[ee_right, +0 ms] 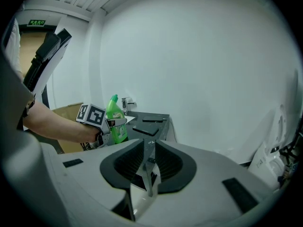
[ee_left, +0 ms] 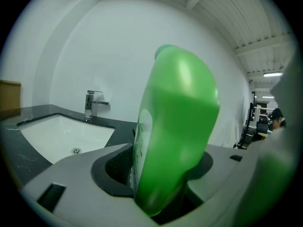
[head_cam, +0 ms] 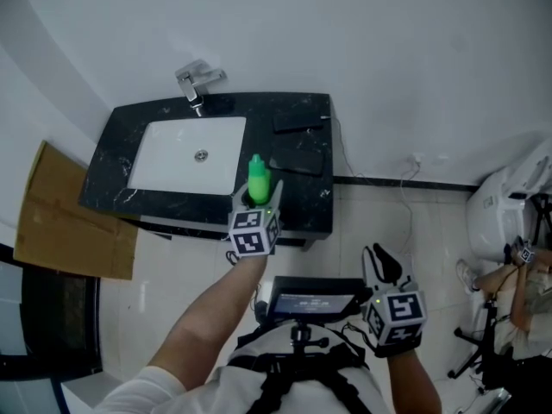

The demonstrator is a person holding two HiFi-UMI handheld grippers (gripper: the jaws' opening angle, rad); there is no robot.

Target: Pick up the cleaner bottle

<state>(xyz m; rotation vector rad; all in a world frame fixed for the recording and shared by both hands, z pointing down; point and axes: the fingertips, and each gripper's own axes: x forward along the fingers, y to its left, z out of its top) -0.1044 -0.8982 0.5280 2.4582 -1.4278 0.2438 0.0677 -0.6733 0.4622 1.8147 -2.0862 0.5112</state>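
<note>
Plain white walls (head_cam: 345,33) meet a pale tiled floor (head_cam: 397,222) along a dark skirting strip (head_cam: 405,182). A black marble worktop (head_cam: 112,158) stands against the wall, with a white rectangular basin (head_cam: 185,149) sunk in its left half and a chrome tap (head_cam: 197,83) at its back edge. Brown cardboard (head_cam: 65,218) sits just beside its left edge. Overhead is a white ribbed ceiling (ee_left: 246,13) — one strip light (ee_left: 273,74) glows.

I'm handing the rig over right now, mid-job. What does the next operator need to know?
Left gripper: jaws wide, either side of the green cleaner bottle, low on its body. Whether the pads press on it cannot be told.
Right gripper: shut, empty, held off the counter near the person's body.
Bottle: upright on the black counter, by the front right corner of the sink in the head view.
Done: approach. Left to do: confirm a firm grip, then lift.
</note>
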